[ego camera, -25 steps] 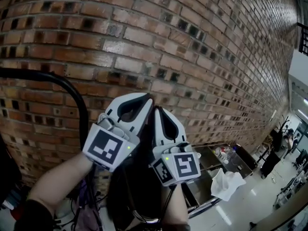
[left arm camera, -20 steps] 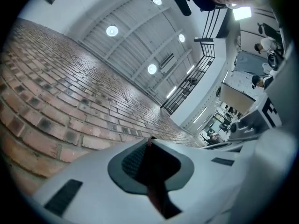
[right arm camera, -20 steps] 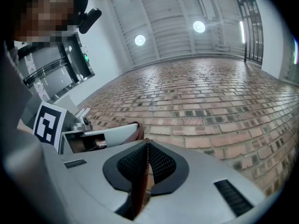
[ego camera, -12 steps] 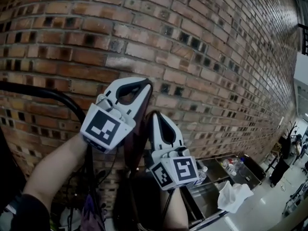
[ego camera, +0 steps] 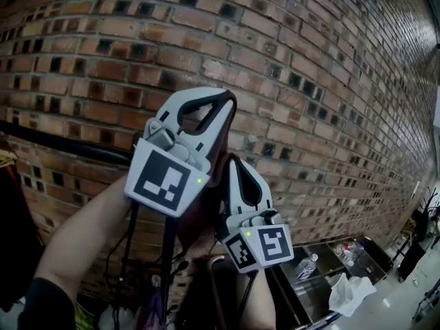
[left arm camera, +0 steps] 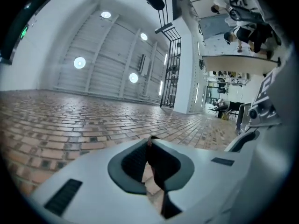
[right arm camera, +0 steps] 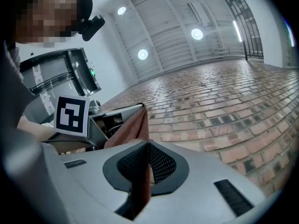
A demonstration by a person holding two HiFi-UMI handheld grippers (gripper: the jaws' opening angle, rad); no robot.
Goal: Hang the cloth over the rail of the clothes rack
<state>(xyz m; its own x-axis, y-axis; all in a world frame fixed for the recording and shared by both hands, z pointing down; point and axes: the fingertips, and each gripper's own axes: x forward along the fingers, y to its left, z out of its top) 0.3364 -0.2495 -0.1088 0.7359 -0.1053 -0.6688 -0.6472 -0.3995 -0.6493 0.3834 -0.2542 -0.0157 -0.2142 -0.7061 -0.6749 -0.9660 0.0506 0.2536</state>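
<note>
Cloth (ego camera: 206,215) hangs up in front of the brick wall (ego camera: 316,74), pinched by both tongs: left tongs (ego camera: 227,99) higher, right tongs (ego camera: 232,159) just below. It is not yet over the black rail (ego camera: 69,143) at the left; draping and letting go remain, I'd say. One cloth, one rail, two tongs.

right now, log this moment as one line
left claw: shut on cloth | right claw: shut on cloth | rail: cloth not yet over it
</note>
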